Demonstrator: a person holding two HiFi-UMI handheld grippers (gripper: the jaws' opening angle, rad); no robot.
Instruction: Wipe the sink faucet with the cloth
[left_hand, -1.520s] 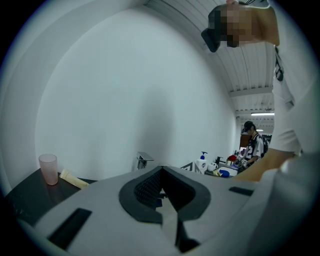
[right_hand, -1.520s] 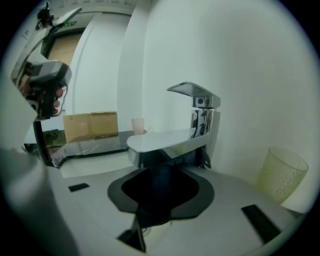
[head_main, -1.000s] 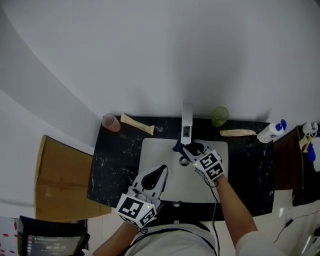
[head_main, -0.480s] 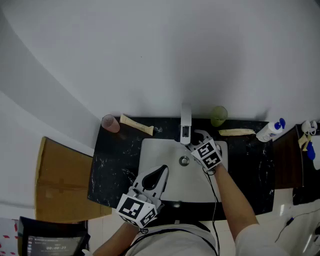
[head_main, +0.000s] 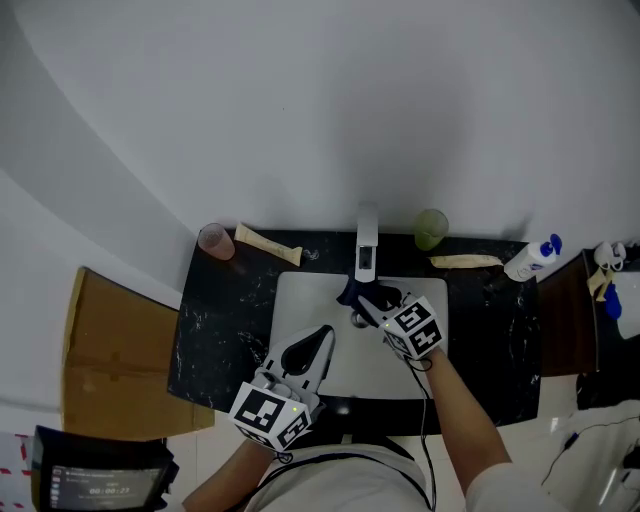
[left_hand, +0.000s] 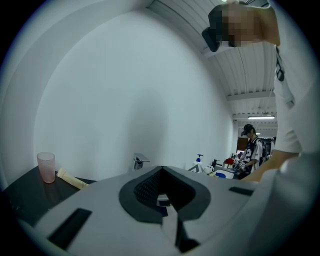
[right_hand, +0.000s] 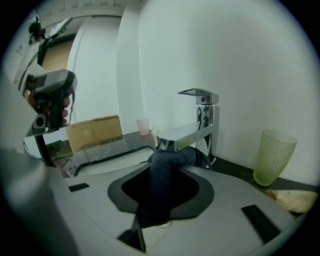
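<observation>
The chrome faucet (head_main: 367, 248) stands at the back of the white sink (head_main: 300, 300), its square spout reaching over the basin. My right gripper (head_main: 368, 297) is shut on a dark blue cloth (head_main: 350, 292) just below the spout's tip. In the right gripper view the cloth (right_hand: 162, 180) fills the jaws and its bunched end touches the underside of the spout (right_hand: 182, 135). My left gripper (head_main: 318, 340) hovers over the basin's front left, shut with nothing in it. In the left gripper view the faucet (left_hand: 140, 162) shows small beyond the left gripper (left_hand: 161, 168).
On the black counter (head_main: 225, 320) stand a pink cup (head_main: 214, 241), a cream tube (head_main: 268, 245), a green cup (head_main: 431, 229), a second tube (head_main: 465, 261) and a white bottle with a blue cap (head_main: 527, 262). A cardboard box (head_main: 115, 350) sits left. A person (left_hand: 252, 150) stands far off.
My right gripper with the cloth went up to the right side of the faucet, then came back down to below the spout's tip. The left gripper stayed put.
</observation>
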